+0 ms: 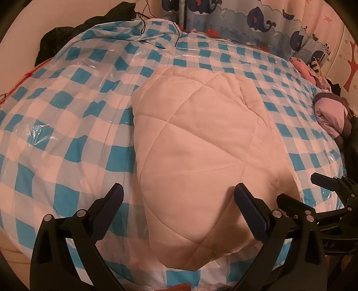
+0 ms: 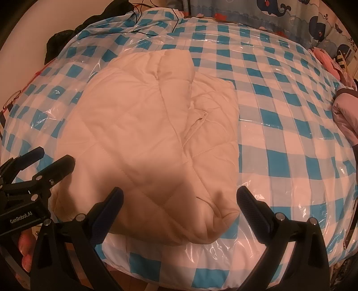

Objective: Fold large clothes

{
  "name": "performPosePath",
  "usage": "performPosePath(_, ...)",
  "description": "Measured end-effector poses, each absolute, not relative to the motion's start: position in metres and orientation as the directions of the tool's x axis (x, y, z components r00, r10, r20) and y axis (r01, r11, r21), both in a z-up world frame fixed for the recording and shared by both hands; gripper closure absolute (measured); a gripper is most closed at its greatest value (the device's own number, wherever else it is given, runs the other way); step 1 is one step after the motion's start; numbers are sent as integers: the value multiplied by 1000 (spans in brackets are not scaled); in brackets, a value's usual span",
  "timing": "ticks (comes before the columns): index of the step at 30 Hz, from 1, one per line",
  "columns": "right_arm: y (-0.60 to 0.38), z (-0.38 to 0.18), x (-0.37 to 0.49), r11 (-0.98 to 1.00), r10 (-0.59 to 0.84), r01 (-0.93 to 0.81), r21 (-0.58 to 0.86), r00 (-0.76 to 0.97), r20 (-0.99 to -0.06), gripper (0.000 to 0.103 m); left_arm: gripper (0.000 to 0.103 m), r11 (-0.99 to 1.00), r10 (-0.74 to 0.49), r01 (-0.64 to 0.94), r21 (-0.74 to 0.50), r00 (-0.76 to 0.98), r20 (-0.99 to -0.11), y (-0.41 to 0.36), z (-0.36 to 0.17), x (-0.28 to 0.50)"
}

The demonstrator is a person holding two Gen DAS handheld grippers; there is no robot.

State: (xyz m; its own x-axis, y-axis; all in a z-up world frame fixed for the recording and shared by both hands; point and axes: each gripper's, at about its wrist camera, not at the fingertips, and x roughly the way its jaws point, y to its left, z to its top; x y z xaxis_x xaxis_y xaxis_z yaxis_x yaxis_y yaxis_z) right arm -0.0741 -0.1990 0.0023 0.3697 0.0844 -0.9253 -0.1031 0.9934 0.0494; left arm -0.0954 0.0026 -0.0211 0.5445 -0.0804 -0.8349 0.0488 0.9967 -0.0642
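A cream quilted jacket (image 1: 197,143) lies folded into a compact bundle on the blue-and-white checked bed cover (image 1: 73,125). In the right wrist view the jacket (image 2: 145,134) shows a sleeve laid across its top and a pocket flap. My left gripper (image 1: 179,192) hovers open over the jacket's near left edge, nothing between its fingers. My right gripper (image 2: 179,197) hovers open over the jacket's near right corner, also empty. Each gripper shows in the other's view: the right one (image 1: 297,197) at the right, the left one (image 2: 53,161) at the left.
The checked cover (image 2: 290,138) is sheathed in clear, wrinkled plastic. A pink and purple garment (image 1: 331,114) lies at the bed's right edge. Dark clothing (image 1: 56,42) is piled at the far left corner. A whale-print curtain (image 1: 257,20) hangs behind. A hand (image 2: 24,246) holds the left gripper.
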Motion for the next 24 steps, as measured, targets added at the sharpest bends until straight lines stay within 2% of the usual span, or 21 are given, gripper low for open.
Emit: performPosePath(24, -196, 1, -75, 993, 85, -103, 50, 365, -927, 6, 8, 999, -42, 51, -16, 554, -831, 2, -13, -96)
